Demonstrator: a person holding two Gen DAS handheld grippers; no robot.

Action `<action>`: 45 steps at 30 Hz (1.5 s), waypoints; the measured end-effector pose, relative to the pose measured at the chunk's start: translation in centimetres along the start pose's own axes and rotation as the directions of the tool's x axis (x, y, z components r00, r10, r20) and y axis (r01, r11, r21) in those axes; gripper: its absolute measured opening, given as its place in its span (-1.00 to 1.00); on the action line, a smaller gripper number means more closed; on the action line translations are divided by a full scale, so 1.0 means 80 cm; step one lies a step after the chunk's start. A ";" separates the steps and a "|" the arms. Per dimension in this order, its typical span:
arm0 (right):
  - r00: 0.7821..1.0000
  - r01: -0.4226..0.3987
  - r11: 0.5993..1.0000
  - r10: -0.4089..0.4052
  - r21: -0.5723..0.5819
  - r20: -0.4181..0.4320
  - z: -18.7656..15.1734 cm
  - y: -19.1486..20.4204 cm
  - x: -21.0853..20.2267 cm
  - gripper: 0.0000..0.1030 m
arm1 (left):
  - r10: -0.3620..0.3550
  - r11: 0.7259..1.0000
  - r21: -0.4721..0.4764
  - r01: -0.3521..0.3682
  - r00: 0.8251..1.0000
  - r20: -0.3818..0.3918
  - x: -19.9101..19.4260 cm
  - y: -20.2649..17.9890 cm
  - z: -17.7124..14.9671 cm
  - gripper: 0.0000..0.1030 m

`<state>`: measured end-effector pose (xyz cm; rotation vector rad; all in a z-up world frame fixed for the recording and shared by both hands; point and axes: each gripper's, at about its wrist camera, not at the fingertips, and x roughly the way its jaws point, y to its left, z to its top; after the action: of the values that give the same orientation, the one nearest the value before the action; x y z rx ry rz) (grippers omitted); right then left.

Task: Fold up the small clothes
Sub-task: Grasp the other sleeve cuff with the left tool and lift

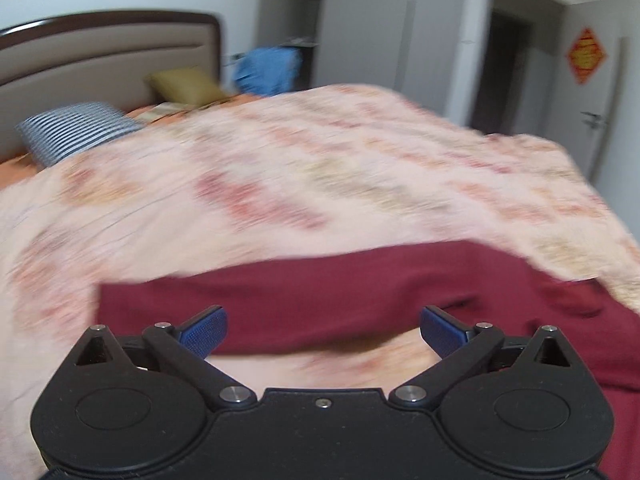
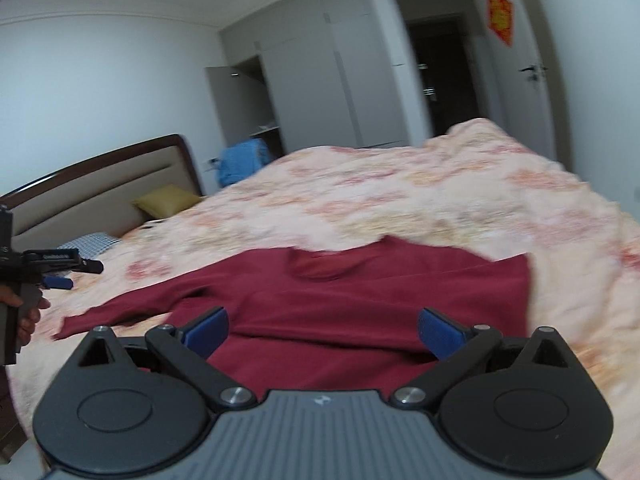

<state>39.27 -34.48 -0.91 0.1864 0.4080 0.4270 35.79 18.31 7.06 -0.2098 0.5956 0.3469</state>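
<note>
A dark red long-sleeved top (image 2: 360,292) lies spread on the floral bedspread (image 2: 400,200), neckline facing away, one sleeve (image 2: 132,312) stretched out to the left. My right gripper (image 2: 323,330) hovers open over its near hem, with nothing between the blue pads (image 2: 208,330). In the left wrist view the same red top (image 1: 320,300) shows as a sleeve band across the bed, and my left gripper (image 1: 323,330) stands open above it, empty. That left gripper (image 2: 60,276) also appears at the left edge of the right wrist view, held in a hand.
A striped pillow (image 1: 76,132) and an olive cushion (image 1: 184,86) lie by the padded headboard (image 1: 100,52). A blue item (image 1: 268,70) sits beyond the bed near a grey wardrobe (image 2: 320,80). An open doorway (image 2: 440,72) is at the far right.
</note>
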 end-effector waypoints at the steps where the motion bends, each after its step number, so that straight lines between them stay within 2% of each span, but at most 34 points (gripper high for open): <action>1: 1.000 -0.016 1.000 0.016 0.000 -0.005 -0.006 0.012 0.004 1.00 | 0.029 0.999 -0.014 -0.029 0.999 -0.016 0.001 0.021 -0.007 0.99; 3: 0.999 -0.046 0.999 0.046 0.004 -0.021 -0.018 0.033 0.011 1.00 | 0.065 0.997 -0.030 -0.066 0.997 -0.039 0.004 0.058 -0.020 0.99; 6: 0.996 -0.064 0.998 0.064 0.003 -0.054 -0.036 0.064 0.022 1.00 | 0.094 0.993 -0.070 -0.096 0.995 -0.031 0.010 0.104 -0.035 0.99; 10: 0.995 -0.071 0.996 0.067 -0.051 -0.079 -0.058 0.100 0.031 1.00 | 0.098 0.976 -0.193 -0.101 0.995 -0.024 0.026 0.152 -0.046 0.99; 15: 0.995 -0.039 0.997 0.033 -0.072 -0.090 -0.078 0.125 0.037 1.00 | 0.117 0.931 -0.350 -0.109 0.993 0.003 0.049 0.185 -0.059 0.80; 18: 0.993 -0.031 0.997 0.022 -0.075 -0.116 -0.091 0.133 0.042 1.00 | 0.148 0.911 -0.392 -0.129 0.989 0.017 0.057 0.197 -0.067 0.66; 21: 0.990 -0.021 0.997 0.010 -0.077 -0.138 -0.103 0.136 0.047 1.00 | 0.170 0.908 -0.391 -0.147 0.985 0.025 0.063 0.200 -0.069 0.48; 24: 0.990 -0.006 0.996 -0.006 -0.085 -0.143 -0.114 0.141 0.051 1.00 | 0.175 0.903 -0.405 -0.145 0.984 0.037 0.067 0.206 -0.069 0.12; 26: 0.989 0.004 0.996 -0.016 -0.086 -0.148 -0.119 0.144 0.054 1.00 | 0.160 0.895 -0.428 -0.128 0.986 0.041 0.072 0.212 -0.068 -0.45; 28: 0.988 0.011 0.996 -0.025 -0.088 -0.149 -0.121 0.145 0.057 1.00 | 0.148 0.889 -0.443 -0.115 0.988 0.041 0.075 0.215 -0.067 -0.82; 29: 0.988 0.014 0.996 -0.027 -0.090 -0.150 -0.122 0.146 0.058 1.00 | 0.151 0.888 -0.445 -0.117 0.988 0.042 0.076 0.215 -0.065 -0.85; 33: 0.988 0.015 0.996 -0.028 -0.088 -0.150 -0.122 0.145 0.060 1.00 | 0.160 0.907 -0.406 -0.113 0.984 0.083 0.070 0.206 -0.054 -0.89; 39: 0.992 0.002 0.999 -0.007 -0.037 -0.125 -0.117 0.135 0.054 1.00 | 0.122 0.960 -0.271 -0.070 0.976 0.182 0.050 0.167 -0.015 -0.90; 43: 0.996 -0.019 0.999 0.021 0.026 -0.092 -0.109 0.121 0.044 1.00 | 0.057 0.987 -0.162 -0.016 0.965 0.255 0.031 0.116 0.026 -0.91; 45: 0.997 -0.029 0.998 0.034 0.062 -0.076 -0.105 0.110 0.038 1.00 | -0.016 0.993 -0.107 0.048 0.959 0.284 0.019 0.082 0.047 -0.91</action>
<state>35.08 -24.49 -7.24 0.2366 0.4942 0.4541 36.42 25.81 8.60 -0.2729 0.2895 0.3721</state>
